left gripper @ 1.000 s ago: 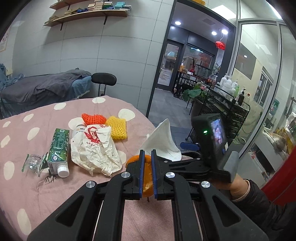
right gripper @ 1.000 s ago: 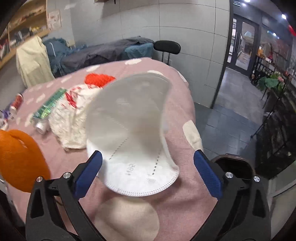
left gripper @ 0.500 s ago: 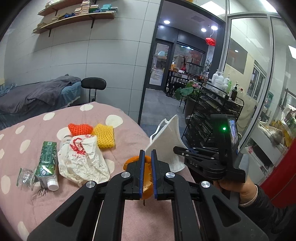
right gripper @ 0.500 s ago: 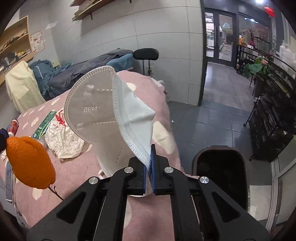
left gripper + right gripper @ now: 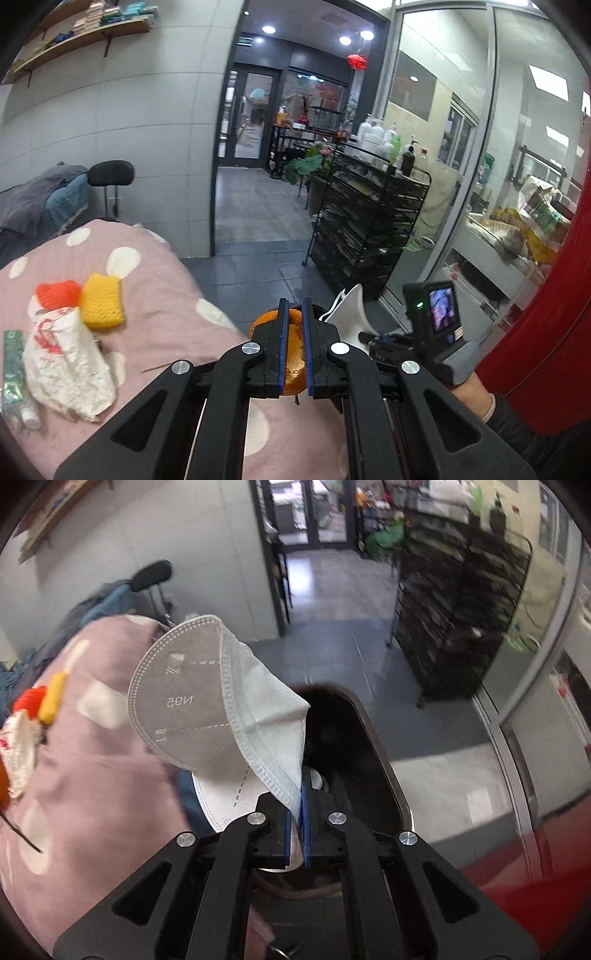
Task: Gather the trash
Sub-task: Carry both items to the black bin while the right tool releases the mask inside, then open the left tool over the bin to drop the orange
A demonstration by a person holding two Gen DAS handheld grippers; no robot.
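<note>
On the pink dotted bedspread (image 5: 155,325), near its left edge, lie a crumpled white bag (image 5: 66,362), a yellow net (image 5: 101,304), a red net (image 5: 57,293) and a green carton (image 5: 13,362). Beyond the bed's right edge stands a dark bin (image 5: 373,738), open-topped. Right gripper (image 5: 295,834): jaws clamped on a white mask (image 5: 221,709), held above the bin. Left gripper (image 5: 294,350): jaws pinched on an orange peel (image 5: 293,365) over the bed's right edge.
</note>
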